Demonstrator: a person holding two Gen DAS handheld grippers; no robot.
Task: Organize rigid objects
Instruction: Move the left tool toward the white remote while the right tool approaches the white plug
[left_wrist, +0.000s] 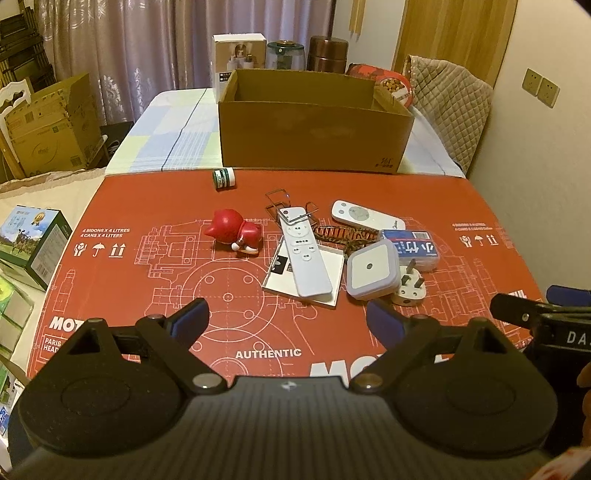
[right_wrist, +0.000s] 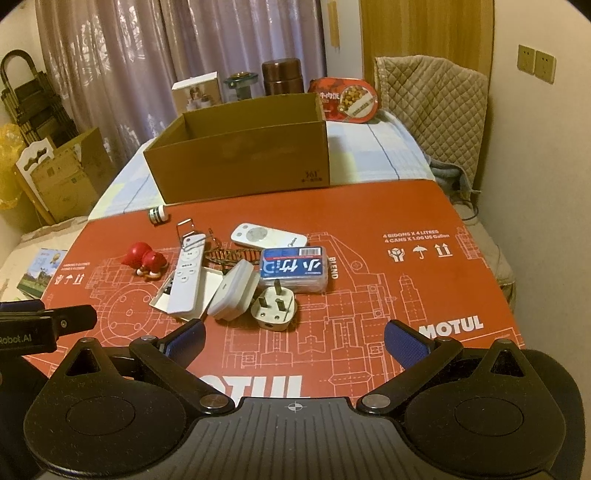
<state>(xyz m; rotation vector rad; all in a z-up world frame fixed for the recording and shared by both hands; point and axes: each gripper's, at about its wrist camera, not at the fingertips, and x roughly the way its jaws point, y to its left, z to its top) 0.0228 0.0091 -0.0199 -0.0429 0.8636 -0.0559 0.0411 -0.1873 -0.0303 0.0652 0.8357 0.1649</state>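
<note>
A pile of small objects lies on the red mat (left_wrist: 147, 280): a red figurine (left_wrist: 236, 232), a long white remote (left_wrist: 304, 254) on a flat white box (left_wrist: 332, 273), an oval white remote (left_wrist: 365, 216), a square night light (left_wrist: 371, 269), a white plug (left_wrist: 410, 288), a blue-labelled clear box (left_wrist: 415, 249) and a small green-and-white bottle (left_wrist: 223, 178). An open cardboard box (left_wrist: 314, 122) stands behind them. My left gripper (left_wrist: 286, 325) is open and empty, short of the pile. My right gripper (right_wrist: 295, 341) is open and empty, just short of the plug (right_wrist: 275, 308).
Behind the cardboard box (right_wrist: 243, 162) stand a white carton (right_wrist: 195, 94), jars and a red food tray (right_wrist: 347, 99). A quilted chair (right_wrist: 432, 107) is at the back right. Cardboard boxes (left_wrist: 48, 129) stand on the floor at the left. A wire clip (left_wrist: 284, 206) lies by the remote.
</note>
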